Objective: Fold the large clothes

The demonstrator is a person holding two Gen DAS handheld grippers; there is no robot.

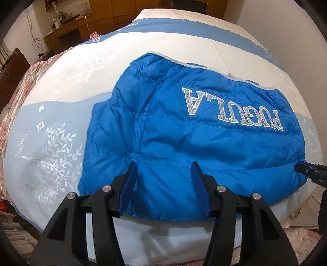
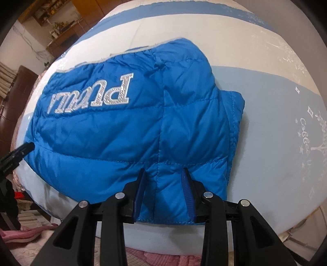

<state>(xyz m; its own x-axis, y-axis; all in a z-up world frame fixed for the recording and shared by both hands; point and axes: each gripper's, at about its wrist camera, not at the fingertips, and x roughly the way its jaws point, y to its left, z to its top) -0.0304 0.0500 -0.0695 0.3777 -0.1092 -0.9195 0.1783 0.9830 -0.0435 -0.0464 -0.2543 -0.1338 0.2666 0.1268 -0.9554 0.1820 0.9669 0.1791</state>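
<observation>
The left tool (image 1: 164,166) points steeply down over the near hem of a blue padded jacket (image 1: 184,131). Its two blue fingers (image 1: 130,180) stand about half open, with the jacket's lower edge lying between them; the pads do not seem to press on the cloth, so it holds nothing that can be seen. In the right wrist view this tool shows as a dark tip at 9 o'clock, right at the jacket's left edge.

The right tool (image 2: 164,170) also points steeply down at the near hem. Its fingers (image 2: 187,194) stand narrower, and a fold of the blue cloth bunches up between them, so it has hold of the jacket (image 2: 132,131). In the left wrist view this tool appears at 3 o'clock, touching the jacket's right edge.

The jacket lies folded and flat on a bed, back up, with large silver letters (image 1: 233,110) reading upside down toward 1 o'clock. A pale grey trim runs along its far edge.

The bed cover (image 1: 61,114) is white and light blue in broad bands, with a white leafy tree print (image 1: 53,155) at 8 o'clock in the left wrist view. A pink flowered blanket (image 1: 22,90) lies along the bed's left side. Beyond the bed, at 11 o'clock, stand a wooden desk (image 1: 67,28) with cluttered items and wooden cabinets (image 1: 122,12) against a pale wall.
</observation>
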